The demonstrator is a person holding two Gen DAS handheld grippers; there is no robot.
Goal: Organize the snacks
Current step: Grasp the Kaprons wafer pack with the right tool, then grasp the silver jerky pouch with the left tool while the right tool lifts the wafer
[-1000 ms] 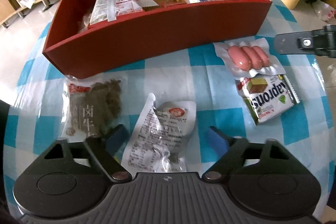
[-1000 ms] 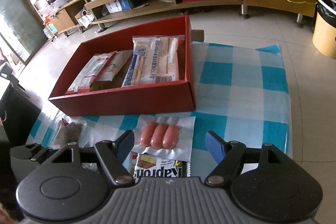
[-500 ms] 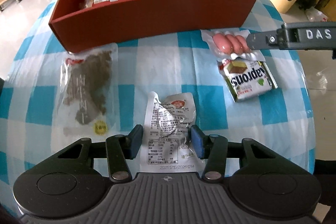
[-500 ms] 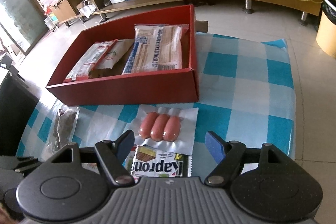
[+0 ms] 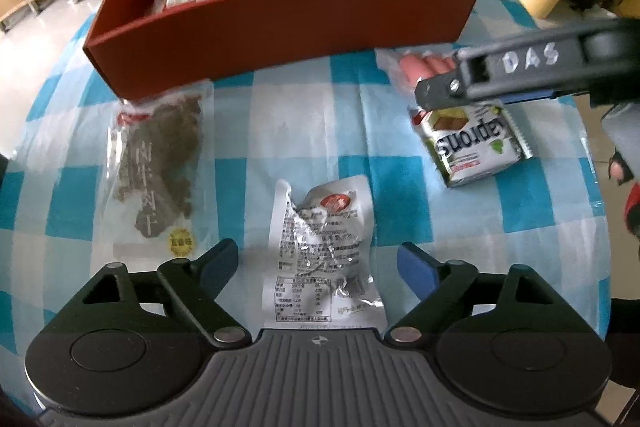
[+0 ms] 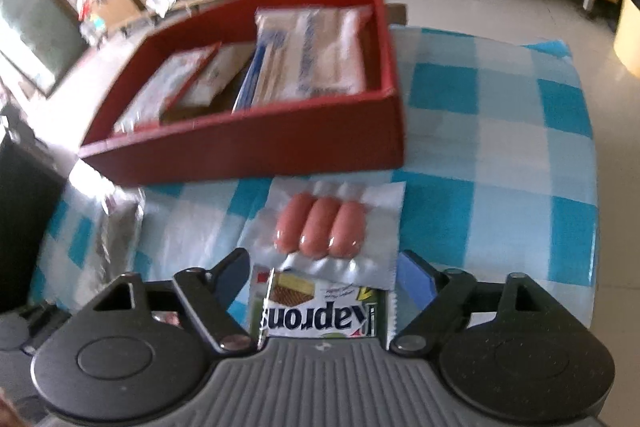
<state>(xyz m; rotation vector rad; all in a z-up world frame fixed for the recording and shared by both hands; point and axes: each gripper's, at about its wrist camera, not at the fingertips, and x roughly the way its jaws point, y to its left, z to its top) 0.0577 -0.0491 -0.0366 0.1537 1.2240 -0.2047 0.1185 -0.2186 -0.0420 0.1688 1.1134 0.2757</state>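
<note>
Left wrist view: the left hand-held gripper (image 5: 318,263) has just been opening; its jaws stand spread either side of the crinkled white foil snack pouch (image 5: 322,251), touching nothing, likely lining up a pick. The pouch lies on the blue-checked table (image 5: 304,123), well in front of the red cardboard box (image 5: 280,27).

Right wrist view: the right hand-held gripper (image 6: 322,275), also opening, straddles the clear vacuum-packed sausages (image 6: 320,227) just before the box, apparently to lift them in.

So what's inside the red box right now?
The red box holds a large pale packet and two flatter white packets; anything beneath them is covered.
</note>
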